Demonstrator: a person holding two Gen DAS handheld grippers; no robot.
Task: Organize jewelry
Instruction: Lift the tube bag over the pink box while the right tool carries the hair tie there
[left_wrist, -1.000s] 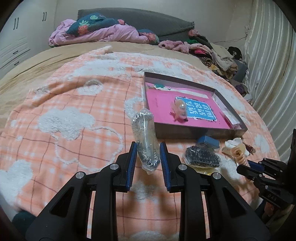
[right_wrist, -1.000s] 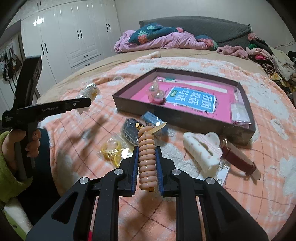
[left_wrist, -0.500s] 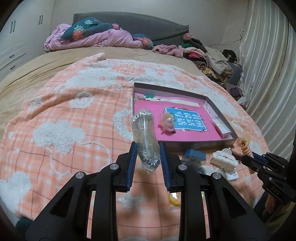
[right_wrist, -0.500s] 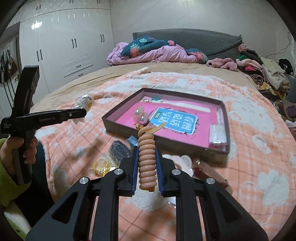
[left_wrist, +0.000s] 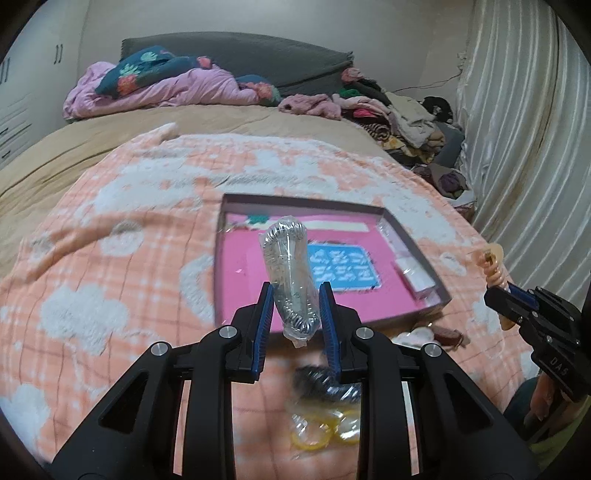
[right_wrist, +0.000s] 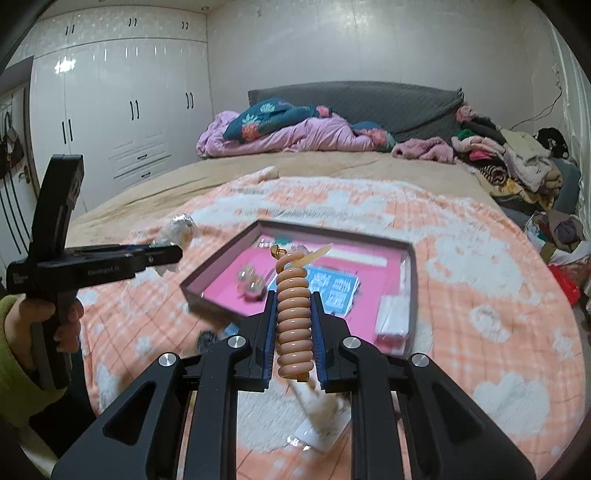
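A clear plastic packet (left_wrist: 290, 280) with a silver chain coiled inside stands upright, pinched near its lower end. A peach spiral hair tie (right_wrist: 294, 317) with a small gold bell at its top is held upright too. On the blanket lies a shallow grey tray (left_wrist: 413, 242) with a pink lining and a blue card — two clear pink beads (right_wrist: 251, 282) and small white packets (left_wrist: 415, 277) lie in it.

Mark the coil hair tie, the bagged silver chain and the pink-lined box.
coil hair tie (right_wrist: 293, 314), right wrist view, middle coils between the tool's fingers.
bagged silver chain (left_wrist: 290, 273), left wrist view, middle of the bag.
pink-lined box (left_wrist: 243, 284), left wrist view, bare pink floor.
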